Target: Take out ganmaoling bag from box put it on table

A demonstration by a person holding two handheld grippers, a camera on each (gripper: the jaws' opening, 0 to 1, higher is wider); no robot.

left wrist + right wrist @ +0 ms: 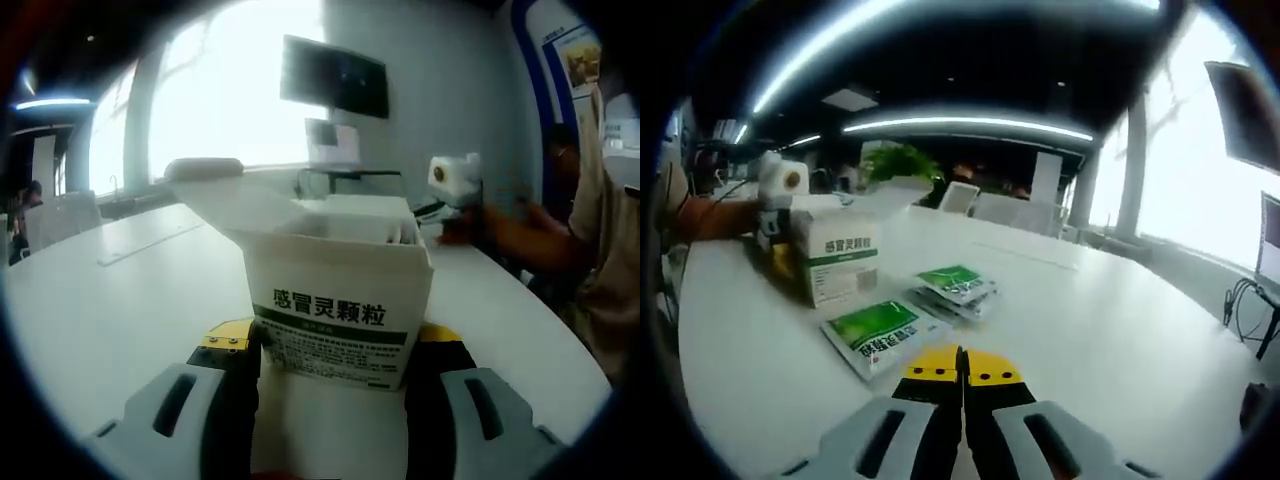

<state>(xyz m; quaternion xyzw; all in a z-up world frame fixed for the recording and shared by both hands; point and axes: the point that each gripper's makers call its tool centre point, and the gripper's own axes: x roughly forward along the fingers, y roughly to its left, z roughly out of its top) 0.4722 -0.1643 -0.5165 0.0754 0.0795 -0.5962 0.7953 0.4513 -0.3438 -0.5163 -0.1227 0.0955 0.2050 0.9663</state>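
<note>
Two green bags already lie on the table (1120, 340): one bag (876, 332) flat just ahead of my right gripper (963, 372), a second bag (956, 283) a little beyond it, resting on what may be more sachets. I judge them light, thin and limp, with slick foil faces, so an edge pinch should hold better than a flat press. The box (335, 300) stands upright with its top flaps open, clamped between the jaws of my left gripper (335, 365); it looks like thin card that would crush under a hard squeeze. My right jaws are closed together on nothing. I cannot tell if any bag remains inside.
</note>
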